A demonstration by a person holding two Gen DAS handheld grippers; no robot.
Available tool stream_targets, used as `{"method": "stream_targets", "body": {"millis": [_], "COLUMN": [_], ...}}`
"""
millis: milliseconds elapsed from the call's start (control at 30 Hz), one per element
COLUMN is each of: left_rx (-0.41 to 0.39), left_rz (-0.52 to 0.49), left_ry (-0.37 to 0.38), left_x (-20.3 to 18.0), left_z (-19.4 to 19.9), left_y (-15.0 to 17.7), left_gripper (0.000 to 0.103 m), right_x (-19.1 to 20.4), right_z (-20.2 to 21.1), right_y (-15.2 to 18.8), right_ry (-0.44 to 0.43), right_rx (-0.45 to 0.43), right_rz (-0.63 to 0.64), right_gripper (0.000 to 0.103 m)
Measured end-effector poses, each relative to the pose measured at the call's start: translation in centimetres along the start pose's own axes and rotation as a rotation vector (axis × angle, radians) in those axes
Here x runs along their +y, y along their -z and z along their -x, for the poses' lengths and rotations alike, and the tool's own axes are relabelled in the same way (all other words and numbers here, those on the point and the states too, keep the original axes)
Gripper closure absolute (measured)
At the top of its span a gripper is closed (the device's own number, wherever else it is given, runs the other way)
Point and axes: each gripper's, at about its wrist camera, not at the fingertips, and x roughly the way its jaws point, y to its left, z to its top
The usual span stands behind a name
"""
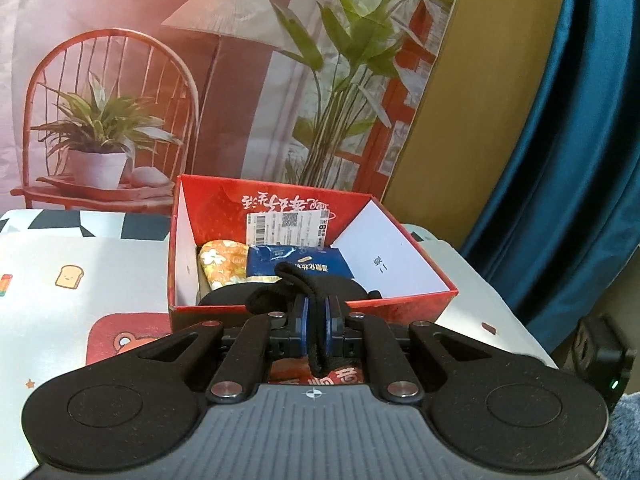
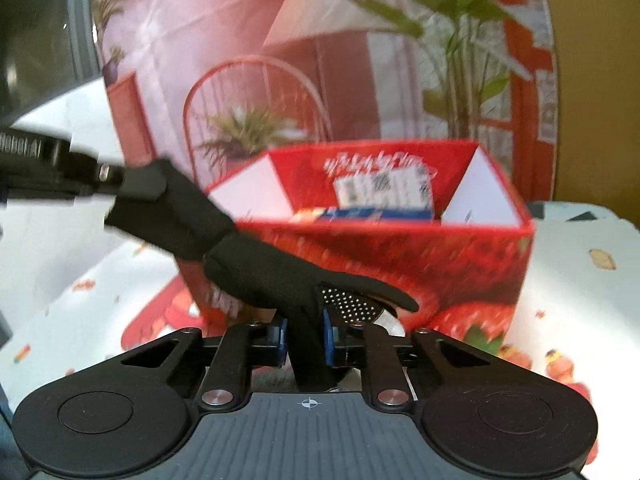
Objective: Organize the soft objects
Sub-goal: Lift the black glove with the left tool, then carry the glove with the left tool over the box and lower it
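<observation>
A red open box [image 1: 404,307] stands on the table; it also shows in the right wrist view [image 2: 472,256]. Inside it lie an orange floral pouch [image 1: 222,262] and a blue packet [image 1: 308,262]. My left gripper [image 1: 316,322] is shut on the cuff of a black glove [image 1: 288,284] at the box's near rim, part of the glove hanging inside. My right gripper [image 2: 306,338] is shut on the same black glove [image 2: 256,272] in front of the box. The glove stretches left to the other gripper [image 2: 60,172].
A printed backdrop with a chair and plants [image 1: 120,112] hangs behind the table. A patterned tablecloth [image 1: 80,280] covers the table. A blue curtain [image 1: 580,160] hangs at the right. A white label [image 1: 286,226] is stuck inside the box.
</observation>
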Motion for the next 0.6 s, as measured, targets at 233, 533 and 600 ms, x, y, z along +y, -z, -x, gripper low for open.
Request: {"method": "stream_targets", "body": {"millis": [233, 533, 600], "left_rx": [-0.030, -0.079, -0.077], "left_rz": [0.003, 0.017, 0.009], "left_ry": [0.009, 0.002, -0.014], "left_x": [-0.4, -0.1, 0.1], "left_z": [0.2, -0.8, -1.5], "left_y": [-0.5, -3.2, -3.7], "left_gripper": [0.094, 0.094, 0.094], "right_x": [-1.2, -1.6, -1.5], "right_z": [2.3, 2.0, 1.2], "right_y": [-2.8, -7.6, -8.4], "right_ry": [0.016, 0.031, 0.036], "right_rx": [-0.096, -0.146, -0.141], "right_rz": [-0.024, 0.042, 0.066], "right_gripper": [0.089, 0.089, 0.089]}}
